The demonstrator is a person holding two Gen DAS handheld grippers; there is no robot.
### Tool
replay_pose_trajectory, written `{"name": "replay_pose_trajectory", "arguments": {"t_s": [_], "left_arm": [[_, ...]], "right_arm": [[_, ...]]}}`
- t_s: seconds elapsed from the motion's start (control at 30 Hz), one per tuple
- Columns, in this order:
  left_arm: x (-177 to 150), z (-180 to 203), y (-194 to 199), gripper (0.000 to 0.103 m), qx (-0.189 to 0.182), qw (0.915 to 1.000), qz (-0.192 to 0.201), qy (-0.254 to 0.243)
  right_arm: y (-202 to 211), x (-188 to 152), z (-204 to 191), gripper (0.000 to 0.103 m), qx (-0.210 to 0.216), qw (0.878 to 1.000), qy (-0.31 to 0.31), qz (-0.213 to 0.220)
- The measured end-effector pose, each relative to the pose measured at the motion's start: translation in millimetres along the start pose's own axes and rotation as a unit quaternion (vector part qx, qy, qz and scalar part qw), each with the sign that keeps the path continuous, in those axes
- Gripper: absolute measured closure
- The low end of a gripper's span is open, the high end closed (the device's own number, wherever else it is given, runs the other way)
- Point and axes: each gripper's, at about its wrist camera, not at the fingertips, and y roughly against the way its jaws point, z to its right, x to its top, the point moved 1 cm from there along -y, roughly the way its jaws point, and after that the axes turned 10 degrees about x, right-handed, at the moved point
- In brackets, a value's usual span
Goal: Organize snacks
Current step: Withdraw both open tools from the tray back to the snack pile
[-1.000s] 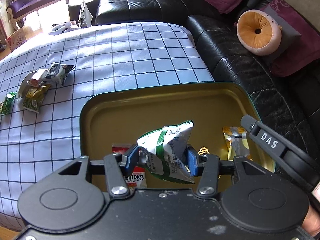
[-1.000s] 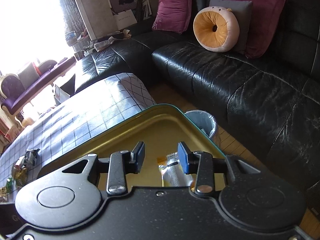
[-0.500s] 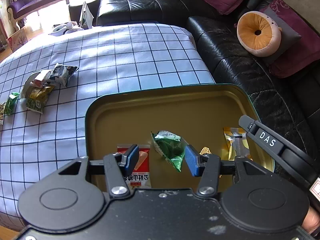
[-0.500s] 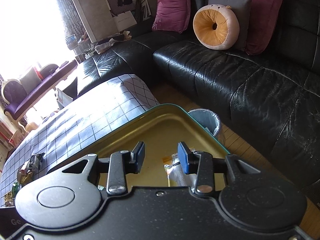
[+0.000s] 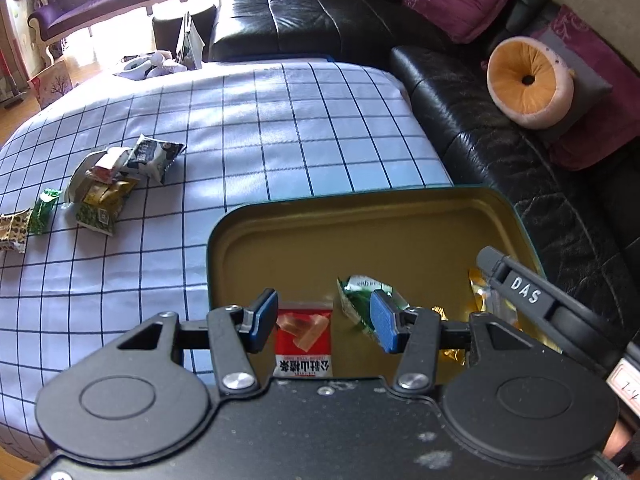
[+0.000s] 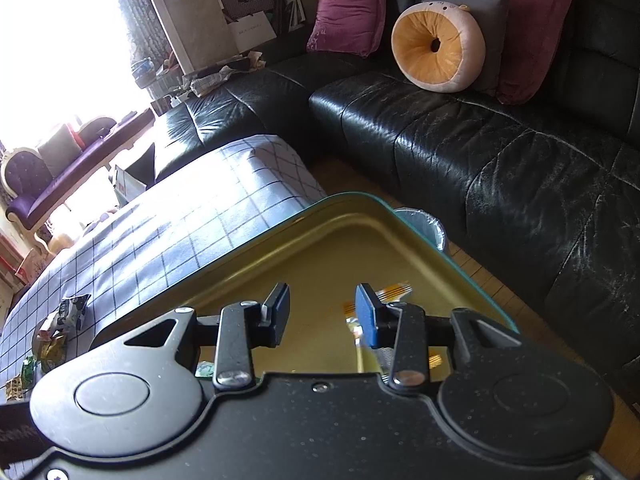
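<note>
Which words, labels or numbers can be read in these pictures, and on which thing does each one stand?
"DAS": white letters on the black arm of the right tongs, seen from the left wrist.
"公社山楂条", read uncertainly: white characters on the red snack packet in the tin.
White tag at the right edge: handwriting cut off, not readable.
Green packet in the tin: print too small.
Packets on the checked cloth: print too small.
Right wrist view: nothing readable.

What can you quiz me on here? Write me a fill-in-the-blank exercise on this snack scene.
1. The green snack packet lies inside the gold ____.
2. The left claw is ____, with nothing gripped.
3. The leftover snack pile sits on the ____ tablecloth.
4. The round orange cushion rests on the black ____.

Missing words: tin; open; checked; sofa
</note>
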Motion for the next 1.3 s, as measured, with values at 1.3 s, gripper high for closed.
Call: {"name": "replay_pose_trajectory", "arguments": {"t_s": [1.3], "left_arm": [[29, -208, -10, 0.051, 0.145, 0.976, 0.012, 0.162]], "right_arm": [[-48, -29, -141, 0.056, 0.127, 0.986, 0.096, -0.057]]}}
